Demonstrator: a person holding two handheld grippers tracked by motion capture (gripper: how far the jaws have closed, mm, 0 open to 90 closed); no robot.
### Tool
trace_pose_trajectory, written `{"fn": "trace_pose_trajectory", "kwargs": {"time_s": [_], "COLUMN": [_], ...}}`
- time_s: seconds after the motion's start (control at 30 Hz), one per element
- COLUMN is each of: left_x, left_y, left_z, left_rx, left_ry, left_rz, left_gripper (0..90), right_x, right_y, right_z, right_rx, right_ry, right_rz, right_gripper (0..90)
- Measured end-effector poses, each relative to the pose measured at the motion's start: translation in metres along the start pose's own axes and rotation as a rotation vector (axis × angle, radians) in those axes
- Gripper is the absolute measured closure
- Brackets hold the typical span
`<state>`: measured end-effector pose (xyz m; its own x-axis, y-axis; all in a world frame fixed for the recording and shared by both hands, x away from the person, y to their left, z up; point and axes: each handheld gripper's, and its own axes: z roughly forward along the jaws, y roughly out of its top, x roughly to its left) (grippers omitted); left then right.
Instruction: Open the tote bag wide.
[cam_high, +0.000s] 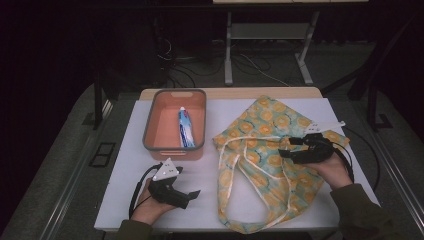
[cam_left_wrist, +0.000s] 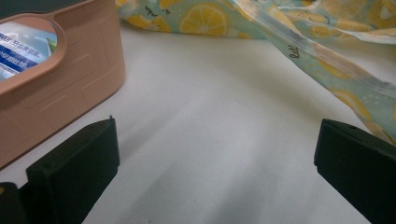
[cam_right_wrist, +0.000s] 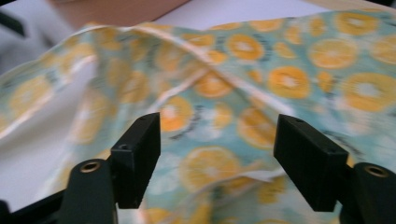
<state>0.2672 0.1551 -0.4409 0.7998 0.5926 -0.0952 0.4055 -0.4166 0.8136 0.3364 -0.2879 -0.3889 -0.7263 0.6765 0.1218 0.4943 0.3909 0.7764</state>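
We've got both claws open: right claw (cam_high: 295, 147) hovering over the bag (cam_high: 260, 165), left claw (cam_high: 187, 192) beside the bin (cam_high: 150, 120); tube (cam_high: 185, 127) inside lies lengthwise, cap away.

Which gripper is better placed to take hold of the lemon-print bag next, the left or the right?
Probably the right gripper: it hovers over the bag, jaws open. The left gripper is open above bare table, beside the bag.
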Motion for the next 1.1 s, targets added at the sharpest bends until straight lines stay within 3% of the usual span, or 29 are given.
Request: {"fn": "trace_pose_trajectory", "kwargs": {"time_s": [0.2, 0.27, 0.37, 0.6, 0.67, 0.83, 0.87, 0.97, 1.1], "left_x": [0.000, 0.000, -0.001, -0.001, -0.001, -0.003, -0.003, -0.004, -0.003], "left_y": [0.000, 0.000, 0.000, 0.000, 0.000, 0.002, 0.002, 0.003, 0.002], "left_z": [0.000, 0.000, 0.000, 0.001, 0.001, 0.001, 0.001, 0.001, 0.001], "left_rx": [-0.001, -0.001, 0.000, 0.002, 0.003, -0.003, -0.003, -0.005, -0.005], "left_ry": [0.002, 0.001, -0.001, -0.003, -0.002, -0.010, -0.013, -0.015, -0.013], "left_rz": [0.002, 0.003, 0.005, 0.002, 0.002, 0.007, 0.008, 0.008, 0.006], "left_gripper": [0.0, 0.0, 0.0, 0.0, 0.0, 0.0, 0.0, 0.0, 0.0], "right_x": [0.043, 0.052, 0.060, 0.055, 0.055, 0.051, 0.052, 0.051, 0.041], "right_y": [-0.006, -0.010, -0.015, -0.019, -0.020, -0.021, -0.021, -0.019, -0.013], "right_z": [0.013, 0.021, 0.037, 0.071, 0.077, 0.077, 0.076, 0.074, 0.061], "right_rx": [0.057, 0.082, 0.145, 0.192, 0.211, 0.187, 0.189, 0.178, 0.107], "right_ry": [0.105, 0.130, 0.111, 0.113, 0.100, 0.093, 0.085, 0.080, 0.068], "right_rz": [-0.126, -0.147, -0.190, -0.198, -0.212, -0.211, -0.214, -0.210, -0.169], "right_gripper": [49.2, 49.9, 48.7, 45.3, 49.3, 84.0, 87.1, 88.7, 88.7]}}
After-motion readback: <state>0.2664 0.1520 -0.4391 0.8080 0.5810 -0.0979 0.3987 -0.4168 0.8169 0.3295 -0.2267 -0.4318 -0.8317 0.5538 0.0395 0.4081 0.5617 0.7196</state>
